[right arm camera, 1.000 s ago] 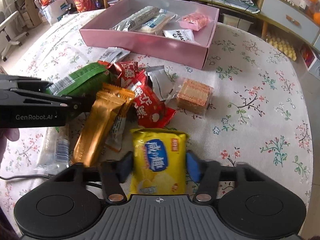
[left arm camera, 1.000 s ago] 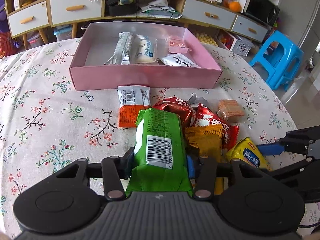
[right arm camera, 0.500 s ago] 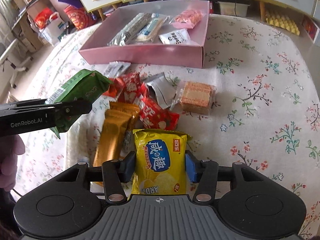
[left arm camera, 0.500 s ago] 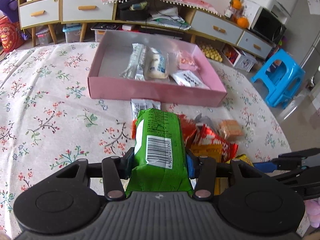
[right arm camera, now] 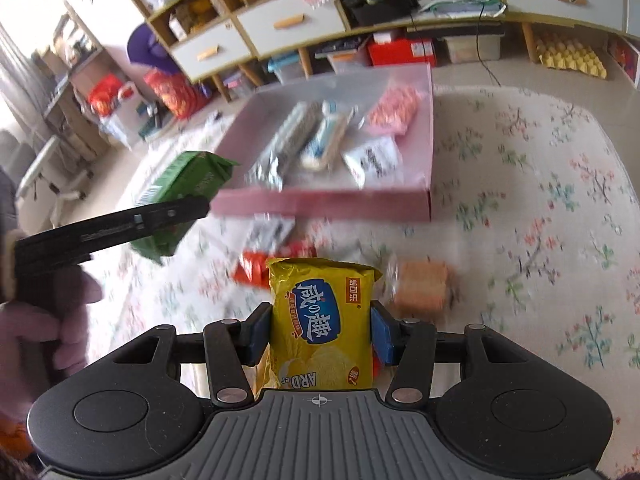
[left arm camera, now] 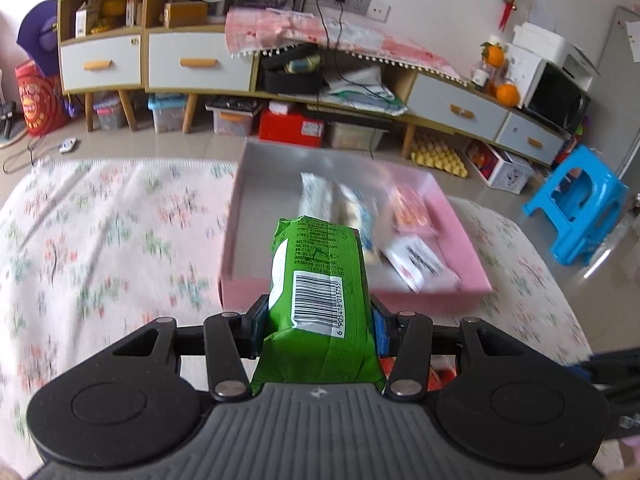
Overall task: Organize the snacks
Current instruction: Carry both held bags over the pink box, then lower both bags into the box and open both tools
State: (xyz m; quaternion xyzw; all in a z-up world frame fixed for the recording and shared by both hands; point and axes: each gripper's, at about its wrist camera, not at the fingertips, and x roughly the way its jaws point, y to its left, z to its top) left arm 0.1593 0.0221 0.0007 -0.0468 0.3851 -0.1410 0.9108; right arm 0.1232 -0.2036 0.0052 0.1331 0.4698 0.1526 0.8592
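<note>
**Both tools loaded, raised near pink box**

Left wrist view: left tool [left arm camera: 318, 316] clamped on green snack pack [left arm camera: 320, 280], barcode up, held in the air just before the pink box [left arm camera: 472, 276]; the box sits at the tabletop's [left arm camera: 100, 240] far edge, with several wrapped snacks inside (blurred).

Right wrist view: right tool [right arm camera: 320, 330] clamped on yellow chip bag [right arm camera: 320, 320], lifted above the loose snacks: red wrappers [right arm camera: 256, 268], orange cracker pack [right arm camera: 424, 292]. Left tool and green pack visible beside the box's near-left corner.
</note>
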